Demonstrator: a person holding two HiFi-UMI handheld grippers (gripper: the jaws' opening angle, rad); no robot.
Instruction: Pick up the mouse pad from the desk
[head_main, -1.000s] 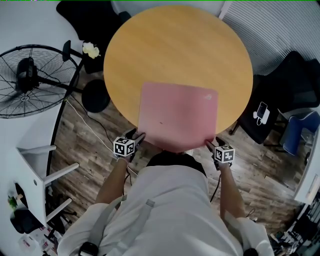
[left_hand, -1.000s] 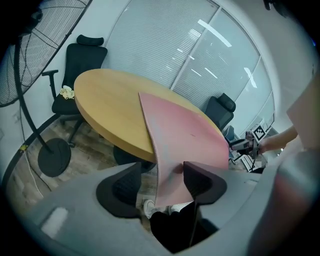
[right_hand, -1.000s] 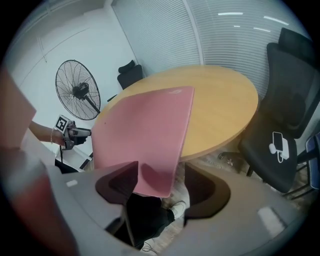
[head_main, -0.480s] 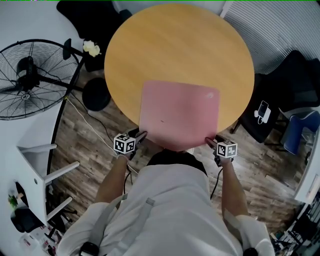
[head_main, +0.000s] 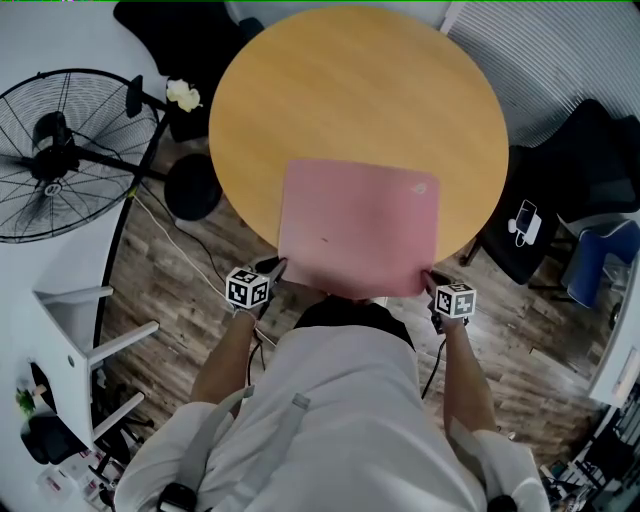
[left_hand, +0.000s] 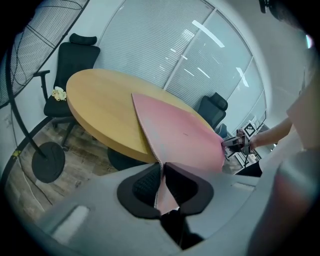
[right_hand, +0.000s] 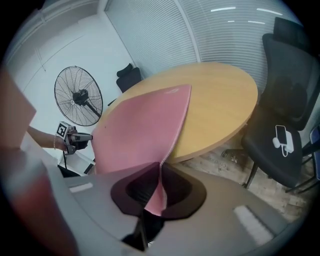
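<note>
The left tongs (head_main: 277, 268) and right tongs (head_main: 428, 281) have just closed, each pinching a near corner of the pink mouse pad (head_main: 358, 225). Its far part lies on the round worktop (head_main: 350, 90). The grasp looks done; next, probably an even lift with both hands.

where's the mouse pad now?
Head view: pink mouse pad on the round table's near edge; left gripper and right gripper have just closed on its near corners.
</note>
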